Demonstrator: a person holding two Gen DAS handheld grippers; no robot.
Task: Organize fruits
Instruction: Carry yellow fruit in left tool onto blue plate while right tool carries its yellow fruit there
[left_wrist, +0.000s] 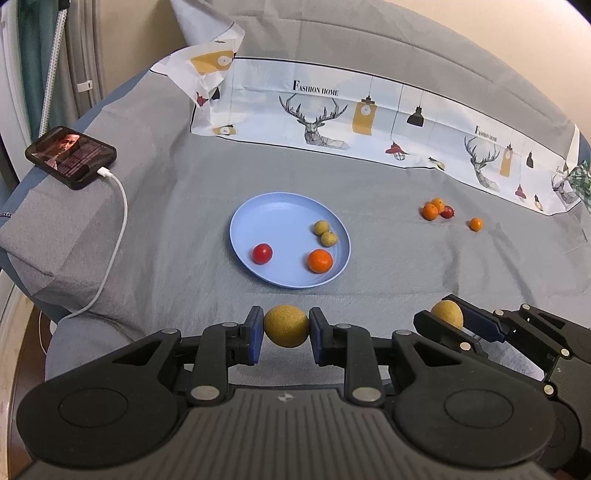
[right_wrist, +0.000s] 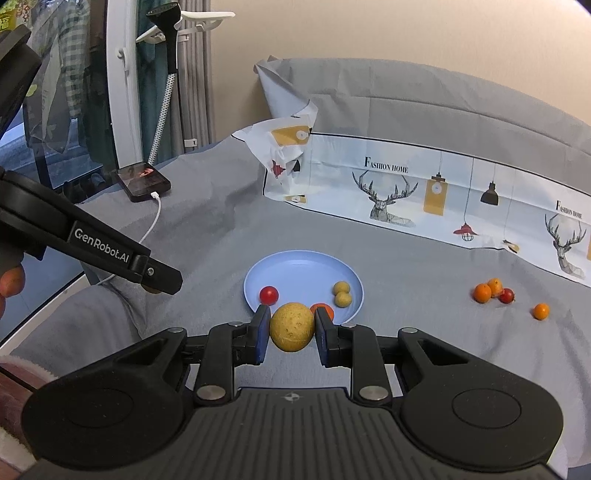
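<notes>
Left gripper (left_wrist: 286, 331): clamped on a yellow-brown round fruit (left_wrist: 286, 331), blue pads pressing it from both sides, above the grey cloth (left_wrist: 177, 206) on the near side of the plate.
Right gripper (right_wrist: 291, 331): pinching a second yellow-brown fruit (right_wrist: 291, 331), slightly egg-shaped and speckled, pads tight against its flanks.
Right gripper from the left wrist view: at the right edge, tilted, its fruit lodged between the two blue pads.
Left gripper from the right wrist view: only a black arm with white lettering, entering from the left; its fingertips and fruit hidden there.
Blue plate (left_wrist: 258, 210): round, shallow, lying flat on the cloth just beyond both grippers.
Plate contents: a red tomato-like fruit (left_wrist: 262, 253) near the left rim, an orange (left_wrist: 320, 260) near the front rim, and two small greenish-yellow fruits (left_wrist: 325, 233) touching each other near the right rim.
Loose fruits on the cloth: a tight cluster (left_wrist: 437, 209) of two oranges and one dark red fruit, well apart from the plate on its right; a single small orange (left_wrist: 476, 223) just beside that cluster, farther right.
Patterned sheet (left_wrist: 369, 110): white, printed with stags and lamps, propped along the far side of the cloth, crumpled at its left end.
Phone (left_wrist: 70, 157): dark case, screen lit, lying on a raised fold of cloth at the far left, with a white cable (left_wrist: 120, 221) plugged in and trailing toward the near edge.
Background: beige wall (left_wrist: 461, 26) behind.
</notes>
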